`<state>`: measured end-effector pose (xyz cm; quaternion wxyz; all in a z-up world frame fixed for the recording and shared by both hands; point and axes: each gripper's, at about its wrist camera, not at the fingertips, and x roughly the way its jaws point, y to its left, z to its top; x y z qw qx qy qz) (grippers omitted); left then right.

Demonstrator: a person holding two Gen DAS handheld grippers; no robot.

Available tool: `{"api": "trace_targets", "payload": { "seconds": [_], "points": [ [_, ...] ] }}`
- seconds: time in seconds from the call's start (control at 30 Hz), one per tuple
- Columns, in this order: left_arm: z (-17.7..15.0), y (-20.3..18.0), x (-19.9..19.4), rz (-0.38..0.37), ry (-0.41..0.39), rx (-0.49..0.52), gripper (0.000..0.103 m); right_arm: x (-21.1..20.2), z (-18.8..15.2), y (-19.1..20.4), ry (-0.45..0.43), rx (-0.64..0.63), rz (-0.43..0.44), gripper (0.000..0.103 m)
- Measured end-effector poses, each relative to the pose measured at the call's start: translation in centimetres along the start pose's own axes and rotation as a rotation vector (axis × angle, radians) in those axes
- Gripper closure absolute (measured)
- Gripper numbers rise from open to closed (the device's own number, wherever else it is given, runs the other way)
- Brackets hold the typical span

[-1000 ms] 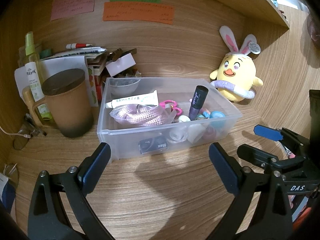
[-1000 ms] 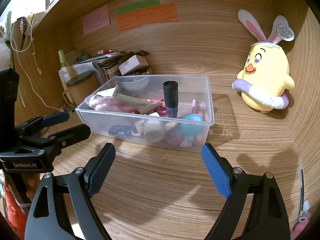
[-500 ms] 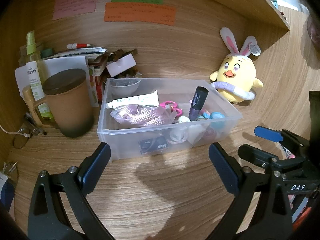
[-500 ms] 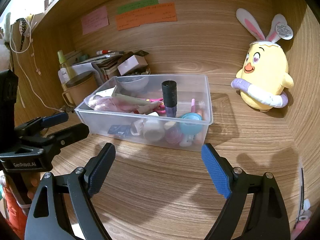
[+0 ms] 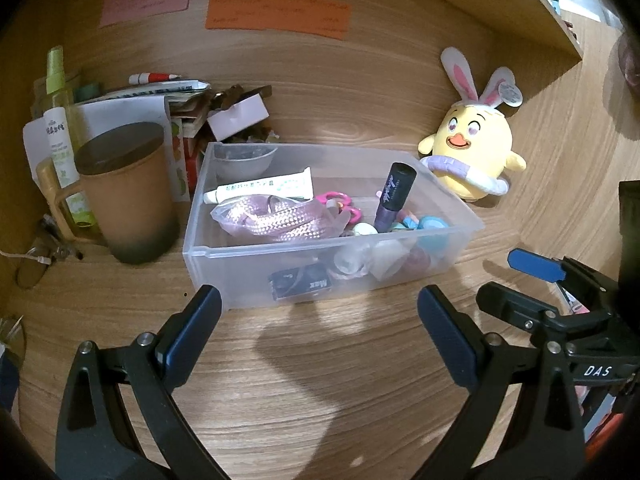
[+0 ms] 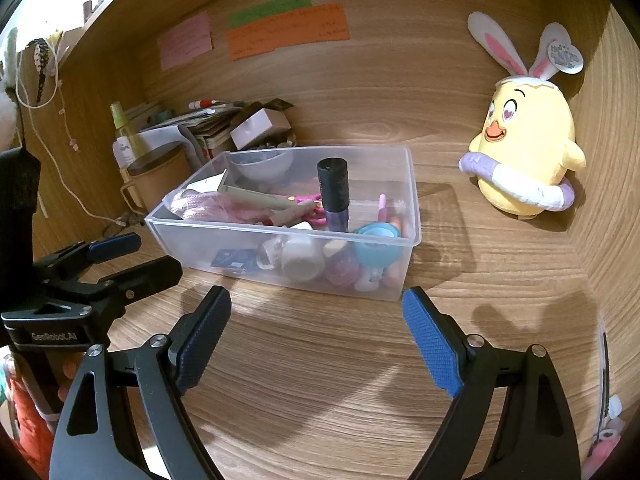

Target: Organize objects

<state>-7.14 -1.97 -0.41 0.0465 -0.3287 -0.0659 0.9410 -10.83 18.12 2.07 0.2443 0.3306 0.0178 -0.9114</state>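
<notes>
A clear plastic bin [image 5: 240,276] [image 6: 404,280] stands on the wooden desk, filled with small items: a white tube [image 5: 260,190], a pink woven strap [image 5: 276,220], pink scissors [image 5: 340,204], an upright dark purple bottle [image 5: 394,196] [image 6: 335,196], a teal cup [image 6: 378,246] and a black "Max" packet [image 5: 302,286]. My left gripper [image 5: 318,320] is open and empty, just in front of the bin. My right gripper [image 6: 316,324] is open and empty, also in front of the bin; it shows at the right of the left wrist view [image 5: 536,280].
A yellow chick plush with bunny ears [image 5: 472,160] [image 6: 524,160] sits right of the bin against the back wall. A brown lidded mug [image 5: 128,196], a green spray bottle [image 5: 60,120] and a stack of papers and boxes [image 5: 192,108] stand to the left. Sticky notes [image 5: 276,12] hang on the wall.
Both grippers have drifted back slightly from the bin; nothing was taken hold of or let go. The bin and its contents have not moved.
</notes>
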Motion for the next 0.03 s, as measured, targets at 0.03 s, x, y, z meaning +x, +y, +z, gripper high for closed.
{"api": "trace_targets", "payload": {
  "seconds": [0.03],
  "points": [
    [0.0,0.08,0.02,0.001,0.003,-0.002,0.003,0.05,-0.02,-0.06,0.001,0.001,0.0,0.017]
  ]
}}
